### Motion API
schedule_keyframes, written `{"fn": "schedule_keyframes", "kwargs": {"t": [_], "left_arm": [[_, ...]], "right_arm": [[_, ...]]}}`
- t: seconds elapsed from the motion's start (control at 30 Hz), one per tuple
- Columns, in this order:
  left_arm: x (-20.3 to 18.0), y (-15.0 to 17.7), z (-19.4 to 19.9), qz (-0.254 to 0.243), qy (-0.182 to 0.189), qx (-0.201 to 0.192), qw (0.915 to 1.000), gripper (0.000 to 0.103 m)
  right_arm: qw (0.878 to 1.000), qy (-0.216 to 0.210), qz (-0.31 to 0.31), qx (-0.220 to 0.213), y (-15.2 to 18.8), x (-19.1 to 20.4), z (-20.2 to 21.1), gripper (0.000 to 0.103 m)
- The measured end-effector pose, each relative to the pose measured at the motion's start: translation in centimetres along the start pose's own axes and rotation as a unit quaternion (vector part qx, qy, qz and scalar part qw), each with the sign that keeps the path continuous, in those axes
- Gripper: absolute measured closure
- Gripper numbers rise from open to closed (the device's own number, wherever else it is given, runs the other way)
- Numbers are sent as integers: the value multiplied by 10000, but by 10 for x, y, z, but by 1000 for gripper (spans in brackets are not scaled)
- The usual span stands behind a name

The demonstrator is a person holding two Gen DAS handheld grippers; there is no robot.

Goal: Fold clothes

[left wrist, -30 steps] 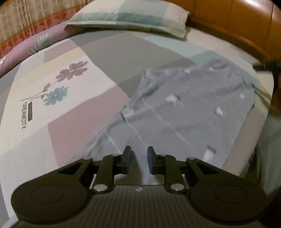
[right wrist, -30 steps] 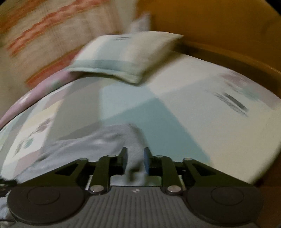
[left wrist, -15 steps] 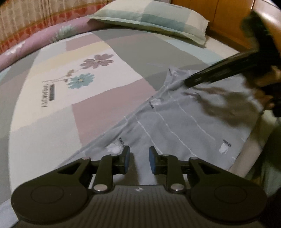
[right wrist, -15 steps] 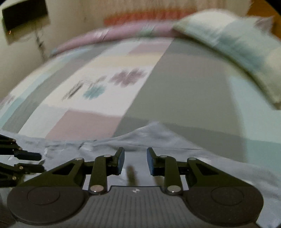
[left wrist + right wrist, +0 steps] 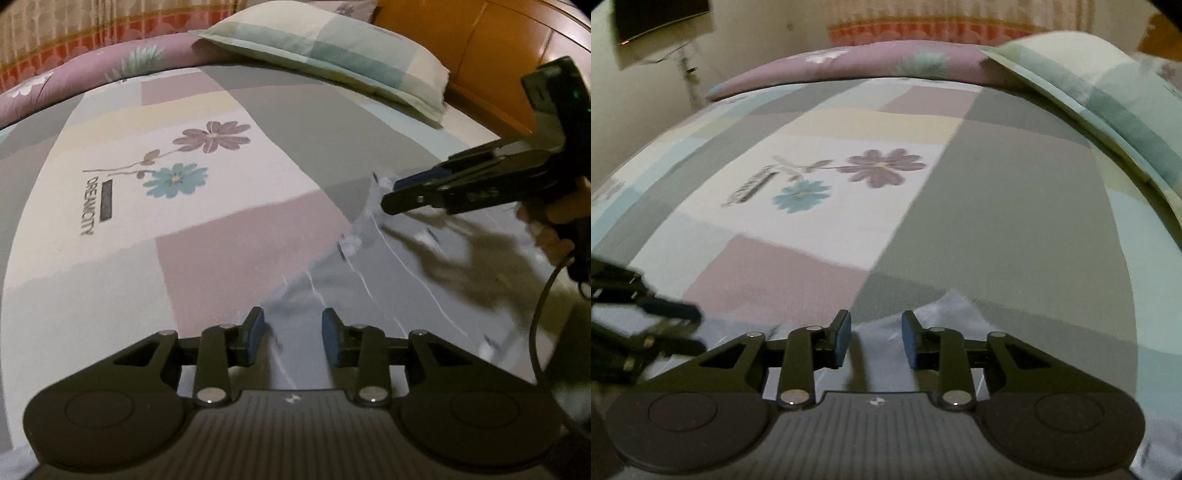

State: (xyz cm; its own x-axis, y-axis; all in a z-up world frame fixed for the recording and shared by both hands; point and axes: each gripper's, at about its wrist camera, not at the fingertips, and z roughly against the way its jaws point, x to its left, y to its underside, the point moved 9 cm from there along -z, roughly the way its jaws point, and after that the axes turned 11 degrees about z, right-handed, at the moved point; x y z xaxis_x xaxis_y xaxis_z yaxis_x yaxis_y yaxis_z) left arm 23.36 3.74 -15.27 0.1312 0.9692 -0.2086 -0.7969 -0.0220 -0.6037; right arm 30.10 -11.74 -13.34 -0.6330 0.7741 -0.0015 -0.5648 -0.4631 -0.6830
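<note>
Left wrist view, left to right: patchwork bedsheet with purple and blue flower print and the lettering "DREAMCITY" at left. Purple floral quilt rolled along the far edge, checked pillow beyond it, wooden headboard at upper right. Left gripper at bottom centre, blue-padded jaws parted, nothing between them, poised over the near corner of the grey garment. Garment spread flat on the right part of the sheet, thin white lines and small white marks across it. Right gripper entering from the right, held by a hand, tips just above the garment's far edge; shadow cast on the cloth below.

Right wrist view, left to right: left gripper blurred at the left edge, over the cloth. Same flower print on the sheet ahead. Right gripper at bottom centre, jaws apart and empty, aimed at the garment's edge. Pillow at upper right.
</note>
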Motion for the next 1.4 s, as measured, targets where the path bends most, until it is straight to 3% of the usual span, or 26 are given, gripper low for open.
{"fn": "schedule_keyframes", "kwargs": {"t": [0.1, 0.17, 0.23, 0.33, 0.4, 0.47, 0.5, 0.6, 0.73, 0.8, 0.9, 1.07, 1.23, 1.33, 1.4], "left_arm": [[5, 15, 11, -77, -51, 103, 9999, 65], [11, 19, 9, -55, -167, 94, 9998, 63], [17, 18, 5, -59, -298, -8, 9995, 61], [23, 7, 11, 8, -476, -130, 9988, 64], [25, -2, 20, 51, -579, -205, 9981, 65], [24, 1, 40, -147, -559, -286, 9979, 54], [24, 8, 50, -257, -618, -308, 9973, 49], [26, 34, 70, -521, -905, -355, 9939, 47], [39, 76, 76, -313, -1141, -275, 9926, 47], [49, 91, 74, 43, -1168, -158, 9930, 46], [56, 105, 82, 392, -1191, -64, 9921, 39], [64, 103, 83, 502, -1177, -43, 9918, 39], [73, 97, 80, 572, -1148, -121, 9917, 38], [77, 95, 79, 600, -1134, -160, 9916, 37], [76, 103, 85, 454, -1166, -105, 9921, 31]], "right_arm": [[9995, -145, 265, 130, 11, 23, 2, 54], [9986, 8, 419, 325, 18, 28, -14, 54], [9982, 187, 556, 82, 15, 27, -24, 50], [9992, 299, 247, 52, 6, 21, -27, 50], [9994, 277, 227, 10, 2, 24, -11, 48], [9985, 239, 477, -74, 6, 33, 12, 43], [9979, 247, 590, -103, 11, 38, 22, 37], [9968, 216, 759, -138, 33, 54, 44, 34], [9975, 140, 697, -45, 64, 71, 53, 34], [9972, 198, 716, 26, 71, 76, 56, 34], [9967, 283, 744, 133, 82, 82, 60, 24], [9955, 426, 790, 311, 99, 93, 68, 24], [9966, 343, 754, 33, 69, 110, 46, 23], [9959, 276, 830, 216, 68, 121, 30, 23], [9934, 242, 1056, 370, 77, 128, 27, 16]]}}
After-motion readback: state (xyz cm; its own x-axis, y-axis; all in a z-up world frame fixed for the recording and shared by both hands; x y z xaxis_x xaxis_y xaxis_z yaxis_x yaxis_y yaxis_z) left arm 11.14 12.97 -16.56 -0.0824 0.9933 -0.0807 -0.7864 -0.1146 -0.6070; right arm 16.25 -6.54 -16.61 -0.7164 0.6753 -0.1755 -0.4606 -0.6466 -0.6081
